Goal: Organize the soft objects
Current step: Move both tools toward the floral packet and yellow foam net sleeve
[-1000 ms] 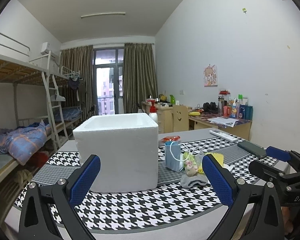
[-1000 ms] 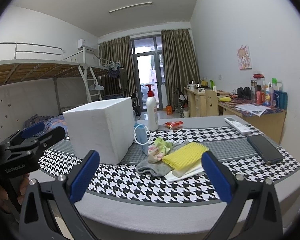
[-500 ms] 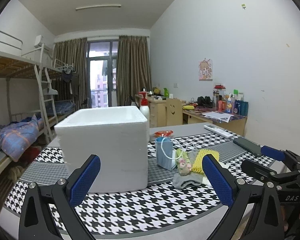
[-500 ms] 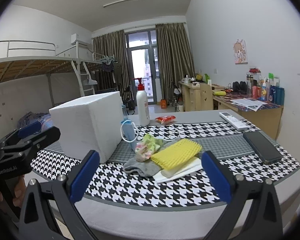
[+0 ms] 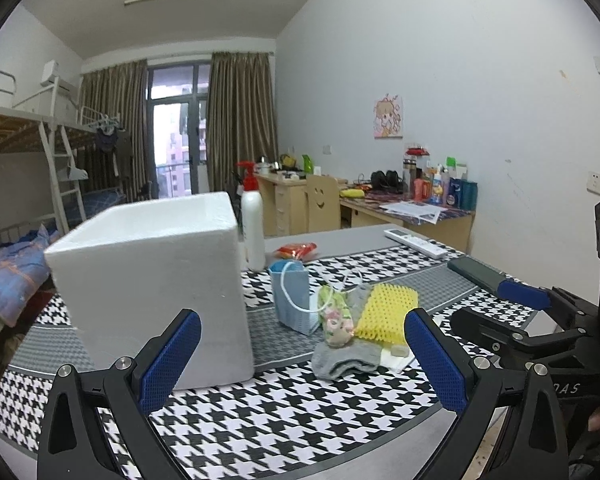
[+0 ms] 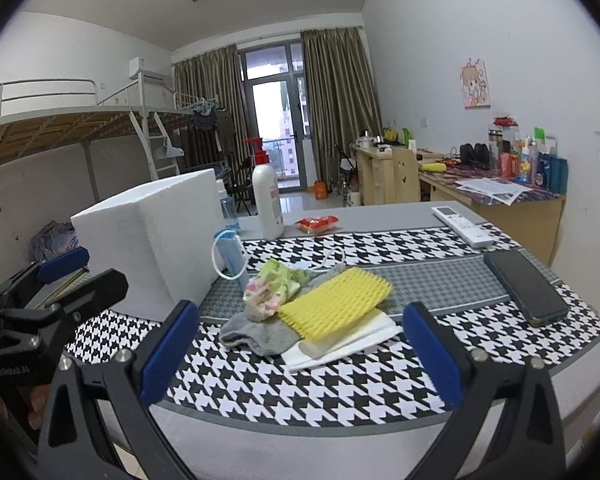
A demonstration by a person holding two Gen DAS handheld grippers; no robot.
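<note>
Dormitory room, seen from two gripper cameras: we note a bunk bed (image 6: 80, 120) at the upper left of the right-wrist frame, curtains (image 6: 336, 80) around a balcony door at centre top, and a cluttered desk (image 6: 500, 196) at the right edge. Across the lower half of both frames we see a table (image 6: 340, 384) covered by a black-and-white houndstooth cloth.

Left of centre stands a white foam box (image 5: 152, 280), open at the top. Just beside its right wall stands a blue face mask (image 5: 294, 296), upright. Right of the mask, at frame centre, lies the pile of soft things: a floral cloth (image 6: 272, 288) and a yellow sponge (image 6: 336, 302) resting on a grey sock (image 6: 256, 330) and on folded white cloth (image 6: 352, 336) (the layers overlap, so their exact order is unclear).

Behind the pile we see a white pump bottle (image 6: 267, 196), a red packet (image 6: 316, 223), a remote control (image 6: 462, 226) and a dark phone (image 6: 526, 288).

We see the left gripper (image 5: 302, 356) at the bottom of its frame, blue pads wide apart and holding nothing. The right gripper (image 6: 300, 354) likewise stands wide and empty, short of the pile.
</note>
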